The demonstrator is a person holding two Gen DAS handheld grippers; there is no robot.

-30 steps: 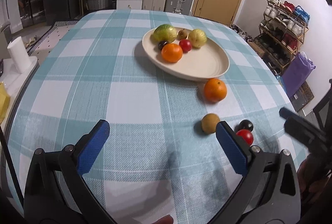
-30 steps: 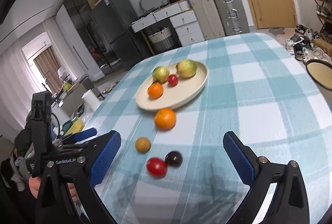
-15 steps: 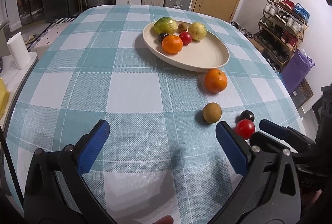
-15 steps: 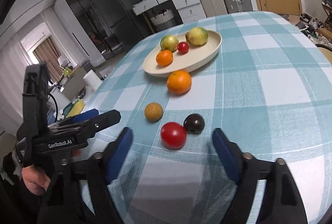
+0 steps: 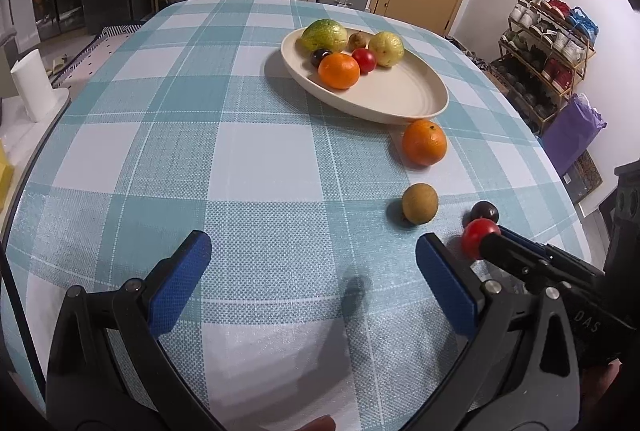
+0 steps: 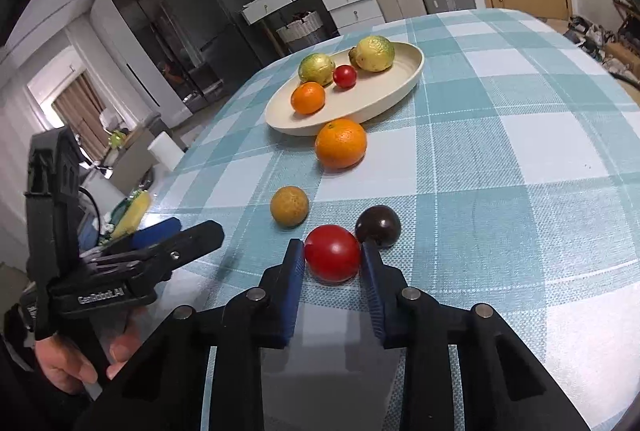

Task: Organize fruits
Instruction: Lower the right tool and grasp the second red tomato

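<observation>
The right gripper (image 6: 333, 258) is closing, its blue pads against the red tomato (image 6: 332, 257) near the table's (image 6: 520, 159) front edge, a dark plum (image 6: 378, 225) touching behind. The plate (image 6: 400, 87) lies straight ahead; the left gripper (image 5: 308, 271), spread and empty, hovers alongside.

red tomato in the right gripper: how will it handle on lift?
The red tomato looks round and glossy, so it may slip or roll out. The right gripper is closing with its blue pads at its sides. It probably bruises under a hard squeeze. The dark plum beside it might get nudged.
</observation>
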